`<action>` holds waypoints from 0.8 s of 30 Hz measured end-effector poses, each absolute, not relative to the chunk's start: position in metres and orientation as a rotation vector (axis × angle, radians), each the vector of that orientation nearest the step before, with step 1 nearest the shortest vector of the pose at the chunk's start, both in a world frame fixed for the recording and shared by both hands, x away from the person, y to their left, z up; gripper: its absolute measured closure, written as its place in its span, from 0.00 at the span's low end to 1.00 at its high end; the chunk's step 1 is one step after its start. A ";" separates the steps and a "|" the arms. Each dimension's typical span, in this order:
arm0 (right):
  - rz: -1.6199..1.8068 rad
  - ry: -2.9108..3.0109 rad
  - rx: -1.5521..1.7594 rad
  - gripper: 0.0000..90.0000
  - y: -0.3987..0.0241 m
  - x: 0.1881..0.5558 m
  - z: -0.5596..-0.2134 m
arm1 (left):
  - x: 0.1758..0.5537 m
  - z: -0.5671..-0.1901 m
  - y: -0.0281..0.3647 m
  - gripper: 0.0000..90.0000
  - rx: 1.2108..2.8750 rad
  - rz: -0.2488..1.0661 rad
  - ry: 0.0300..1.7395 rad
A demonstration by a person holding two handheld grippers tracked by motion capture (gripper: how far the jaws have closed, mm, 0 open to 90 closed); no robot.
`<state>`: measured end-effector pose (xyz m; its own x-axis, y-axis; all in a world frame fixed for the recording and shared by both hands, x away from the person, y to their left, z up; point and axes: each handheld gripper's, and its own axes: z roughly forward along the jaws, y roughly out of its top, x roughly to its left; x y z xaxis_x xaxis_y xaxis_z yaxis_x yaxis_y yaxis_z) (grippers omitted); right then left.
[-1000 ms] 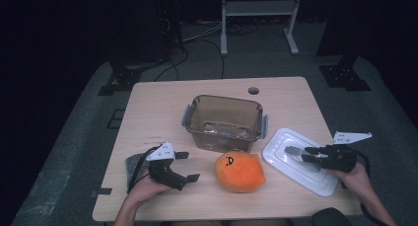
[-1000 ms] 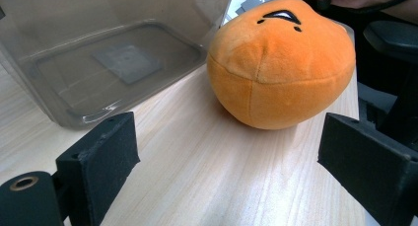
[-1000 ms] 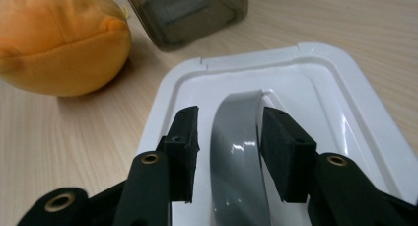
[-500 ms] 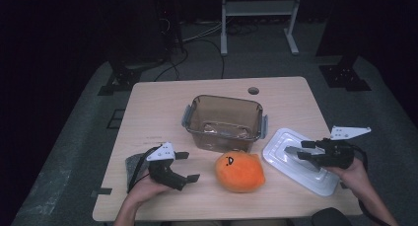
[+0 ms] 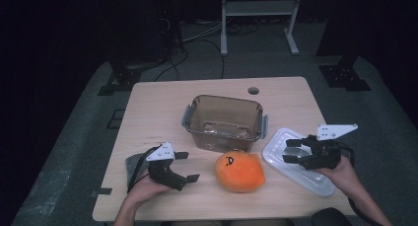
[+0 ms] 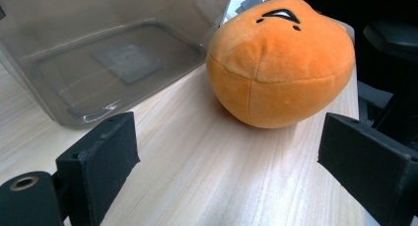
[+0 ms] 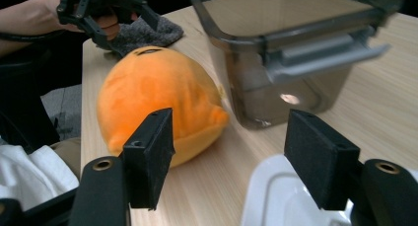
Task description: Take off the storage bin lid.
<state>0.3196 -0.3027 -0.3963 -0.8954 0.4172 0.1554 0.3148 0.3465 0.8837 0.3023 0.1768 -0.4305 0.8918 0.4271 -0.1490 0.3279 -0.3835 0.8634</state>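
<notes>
1. Table: light wood and centre of the high view. It carried everything listed below.
2. Container: clear brown tub with grey side latches, centre of frame, open top, nothing visible inside.
3. Lid: white and flat, lower right of the high view, just right of the container. It lay on the table.
4. Plush toy: orange with a small black face, lower centre of the frame, just below the container, between the two grippers and touching neither.
5. Right gripper: lower right, above the lid. Its jaws had just been opening and stood apart with nothing between them. In the right gripper view they were clear of the lid's corner, so it was released.
6. Left gripper: lower left, jaws spread wide and pointed at the plush toy with bare table between them; released, holding nothing.
7. Grey cloth: lower left, under the left hand.
</notes>
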 end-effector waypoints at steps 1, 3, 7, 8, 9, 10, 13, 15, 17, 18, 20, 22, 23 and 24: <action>1.605 2.498 0.670 0.37 -0.300 0.319 -0.395 | 0.302 -0.430 0.177 0.08 2.002 0.119 0.547; 1.608 2.507 0.648 0.38 -0.294 0.318 -0.393 | 0.302 -0.430 0.177 0.08 2.002 0.119 0.548; 1.617 2.526 0.609 0.39 -0.282 0.318 -0.391 | 0.302 -0.430 0.177 0.08 2.002 0.120 0.547; 1.616 2.534 0.597 0.39 -0.278 0.318 -0.391 | 0.302 -0.430 0.177 0.08 2.002 0.121 0.547; 1.618 2.540 0.590 0.40 -0.276 0.318 -0.390 | 0.302 -0.430 0.177 0.08 2.001 0.121 0.547; 1.620 2.545 0.580 0.40 -0.273 0.319 -0.390 | 0.302 -0.430 0.177 0.08 2.000 0.121 0.547; 1.642 2.560 0.553 0.42 -0.263 0.319 -0.390 | 0.302 -0.430 0.178 0.08 2.001 0.120 0.548; 1.639 2.567 0.517 0.44 -0.255 0.319 -0.389 | 0.302 -0.430 0.177 0.08 2.002 0.122 0.547; 1.648 2.584 0.492 0.46 -0.248 0.319 -0.388 | 0.302 -0.430 0.177 0.08 2.001 0.122 0.546; 1.644 2.591 0.476 0.46 -0.244 0.319 -0.388 | 0.302 -0.430 0.177 0.08 1.999 0.122 0.546; 1.640 2.609 0.459 0.47 -0.236 0.320 -0.388 | 0.302 -0.430 0.177 0.08 1.998 0.121 0.546; 1.650 2.622 0.446 0.47 -0.229 0.322 -0.388 | 0.302 -0.430 0.177 0.08 1.998 0.120 0.545; 1.650 2.626 0.436 0.48 -0.226 0.322 -0.389 | 0.302 -0.430 0.177 0.08 1.998 0.120 0.545; 1.647 2.633 0.424 0.49 -0.222 0.323 -0.389 | 0.302 -0.430 0.178 0.08 1.998 0.119 0.544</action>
